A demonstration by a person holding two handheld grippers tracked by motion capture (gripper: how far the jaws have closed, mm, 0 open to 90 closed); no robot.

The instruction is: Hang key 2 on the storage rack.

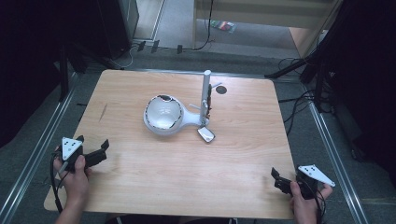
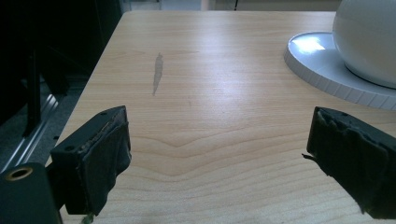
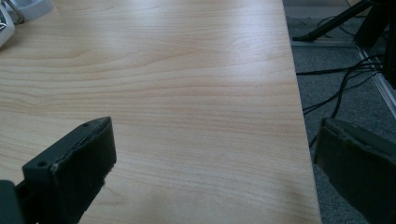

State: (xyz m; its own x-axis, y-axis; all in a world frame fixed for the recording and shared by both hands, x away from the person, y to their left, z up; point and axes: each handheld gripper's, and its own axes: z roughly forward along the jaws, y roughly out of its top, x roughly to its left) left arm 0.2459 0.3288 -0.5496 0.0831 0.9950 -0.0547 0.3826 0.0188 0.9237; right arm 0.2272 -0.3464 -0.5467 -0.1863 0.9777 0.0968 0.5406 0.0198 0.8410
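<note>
A white round bowl-shaped device (image 1: 163,114) stands near the middle of the wooden table (image 1: 187,172), joined to an upright white post (image 1: 206,93). A small white piece (image 1: 206,134) lies at the post's foot. My left gripper (image 1: 93,142) is held at the table's near left edge, open and holding nothing. In the left gripper view its jaws (image 2: 217,140) stand wide apart over bare wood, with the device's white dome (image 2: 369,37) and flat base rim (image 2: 317,60) ahead to the right. My right gripper (image 1: 279,177) hovers at the near right corner, also open (image 3: 215,154) and holding nothing.
A dark streak (image 2: 158,72) marks the wood on the left side. A small dark round spot (image 1: 221,89) sits beside the post. Cables (image 3: 336,88) trail on the grey floor past the table's right edge, and metal rails (image 1: 39,149) run along both sides.
</note>
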